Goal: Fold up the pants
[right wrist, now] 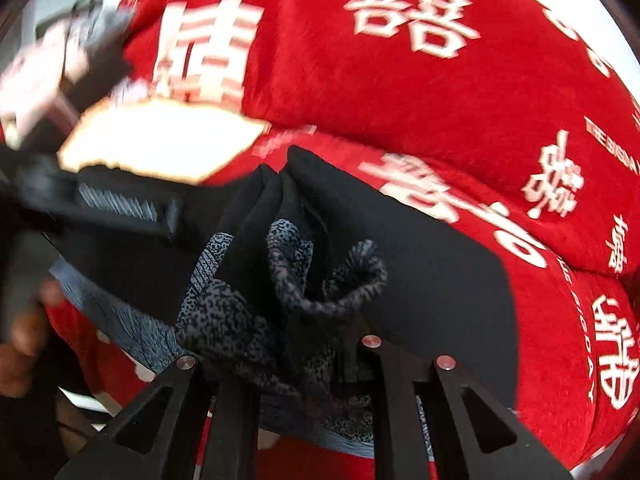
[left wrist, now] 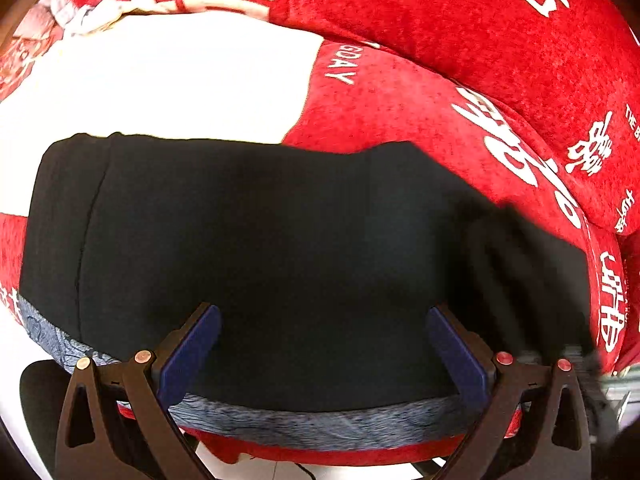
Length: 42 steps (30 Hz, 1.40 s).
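Black pants (left wrist: 260, 240) lie spread flat on a red and white blanket, with a grey patterned waistband (left wrist: 312, 420) along the near edge. My left gripper (left wrist: 320, 324) is open just above the pants near the waistband, its blue pads (left wrist: 192, 348) wide apart and holding nothing. My right gripper (right wrist: 280, 344) is shut on a bunched fold of the pants (right wrist: 420, 272), with the grey speckled inner fabric (right wrist: 288, 280) gathered between the fingers. The right fingertips are hidden by cloth. The right wrist view is blurred.
The red blanket (left wrist: 460, 40) with white characters rises in a thick fold behind the pants. A white patch of blanket (left wrist: 160, 80) lies beyond the pants on the left. A hand and the other gripper (right wrist: 100, 200) show blurred at the left of the right wrist view.
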Tool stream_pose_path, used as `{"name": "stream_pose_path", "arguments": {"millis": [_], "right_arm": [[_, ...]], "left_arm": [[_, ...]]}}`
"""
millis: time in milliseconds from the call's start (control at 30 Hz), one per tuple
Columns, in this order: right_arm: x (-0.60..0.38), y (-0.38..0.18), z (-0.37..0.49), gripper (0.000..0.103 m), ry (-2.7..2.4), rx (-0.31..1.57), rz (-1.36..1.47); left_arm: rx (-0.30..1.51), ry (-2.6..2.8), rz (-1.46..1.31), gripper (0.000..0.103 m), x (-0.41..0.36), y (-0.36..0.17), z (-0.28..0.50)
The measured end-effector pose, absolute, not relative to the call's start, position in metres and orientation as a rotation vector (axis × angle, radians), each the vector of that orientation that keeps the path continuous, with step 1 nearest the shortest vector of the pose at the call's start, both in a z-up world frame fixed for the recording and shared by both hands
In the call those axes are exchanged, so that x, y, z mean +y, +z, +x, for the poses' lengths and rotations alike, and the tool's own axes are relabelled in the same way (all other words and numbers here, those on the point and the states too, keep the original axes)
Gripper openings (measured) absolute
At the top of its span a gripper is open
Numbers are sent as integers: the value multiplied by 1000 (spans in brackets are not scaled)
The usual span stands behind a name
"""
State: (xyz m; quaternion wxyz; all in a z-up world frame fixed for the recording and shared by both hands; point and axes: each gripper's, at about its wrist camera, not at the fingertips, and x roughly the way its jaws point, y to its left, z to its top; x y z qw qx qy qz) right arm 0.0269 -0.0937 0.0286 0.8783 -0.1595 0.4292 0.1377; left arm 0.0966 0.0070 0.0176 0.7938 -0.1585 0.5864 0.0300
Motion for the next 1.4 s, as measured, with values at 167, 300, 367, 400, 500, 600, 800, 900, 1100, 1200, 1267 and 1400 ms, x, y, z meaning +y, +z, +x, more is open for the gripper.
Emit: {"name": "stream_pose_path", "arguments": {"millis": [167,300,367,400,500,600,800,900,1100,1200,1267,1400], "right_arm": [[-78,6,23,25,268,906,-442],[-75,14,23,76,296,944,-445],[-82,31,16,78,319,923,-397],[-85,40,12,78,332,919,-376],[-112,74,-6,81,422,893,-251],[-164,96,-16,84,438,863,-94],[-251,48,7,84,359,1024,102],[-262,12,11,84,379,1114,178],[-257,35,4,85,452,1078,37],[-267,58,21,85,426,1000,16],[-271,67,46,85,401,974,13],[-254,66,97,85,448,991,38]], "left_arm": [[1261,60,-338,103,8,12,96],[1253,41,-341,103,4,15,99],[1248,36,-346,103,5,19,99],[1244,37,-345,103,5,20,98],[1226,32,-351,103,6,32,96],[1204,-5,-338,103,-10,48,93],[1209,-243,-209,103,-106,60,91],[1294,-262,-99,103,-141,28,91],[1325,-194,-46,103,-140,3,99],[1322,-191,-65,103,-138,1,101],[1317,-179,-49,103,-139,1,101],[1312,-175,-49,103,-139,0,102]]}}
